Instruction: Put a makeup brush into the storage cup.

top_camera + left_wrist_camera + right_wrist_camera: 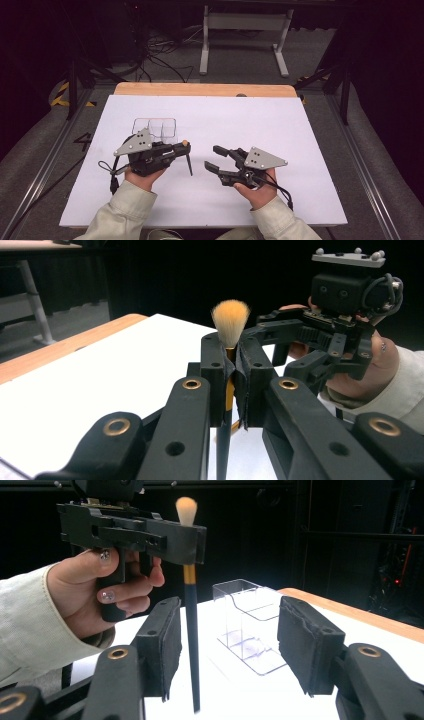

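A white sheet [240, 125] covers nearly all of the table [205, 89], whose wooden edge shows as a strip along the far side, just above the frame's centre. On the sheet, left of centre, stands a clear box [155, 128] with compartments. In the right gripper view the box [248, 622] sits at mid-frame on the white surface.

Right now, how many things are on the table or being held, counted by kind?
Makeup brush: 1
Clear plastic organizer: 1
Handheld grippers: 2, the left gripper and the right gripper
Total: 4
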{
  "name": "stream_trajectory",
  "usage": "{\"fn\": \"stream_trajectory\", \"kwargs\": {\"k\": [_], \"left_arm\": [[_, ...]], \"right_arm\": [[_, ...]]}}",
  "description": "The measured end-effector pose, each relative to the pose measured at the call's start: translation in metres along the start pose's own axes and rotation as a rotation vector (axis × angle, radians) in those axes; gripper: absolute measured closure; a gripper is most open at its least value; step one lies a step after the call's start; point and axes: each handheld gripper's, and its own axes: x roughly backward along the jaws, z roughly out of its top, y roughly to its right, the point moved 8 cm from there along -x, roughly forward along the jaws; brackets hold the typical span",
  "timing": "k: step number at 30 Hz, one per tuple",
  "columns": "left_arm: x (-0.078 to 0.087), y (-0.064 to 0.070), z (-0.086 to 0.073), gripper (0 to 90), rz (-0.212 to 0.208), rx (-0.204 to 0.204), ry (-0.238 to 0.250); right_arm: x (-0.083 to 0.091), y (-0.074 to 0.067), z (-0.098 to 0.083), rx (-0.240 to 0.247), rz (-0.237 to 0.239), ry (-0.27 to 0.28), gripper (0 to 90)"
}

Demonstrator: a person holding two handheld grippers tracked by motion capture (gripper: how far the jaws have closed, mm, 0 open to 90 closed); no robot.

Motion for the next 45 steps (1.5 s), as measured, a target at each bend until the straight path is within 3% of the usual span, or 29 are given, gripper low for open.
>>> {"fn": "stream_trajectory", "kwargs": {"k": [8,22,36,45], "left_arm": [[0.013,-0.011,0.010,83.9,0.038,-0.005,-0.004],[0.031,-0.029,0.020,83.9,0.088,-0.006,-0.018],[0.043,-0.047,0.031,83.9,0.135,-0.004,0.002],[0.050,-0.056,0.040,84.0,0.187,-0.020,0.016]], "right_arm": [[0.013,0.010,0.005,0.011,-0.048,0.003,36.7],[0.028,0.030,0.006,-0.021,-0.105,-0.017,27.0],[0.048,0.042,0.006,-0.030,-0.160,-0.018,26.6],[0.057,0.044,0.007,-0.031,-0.182,-0.010,26.6]]}}
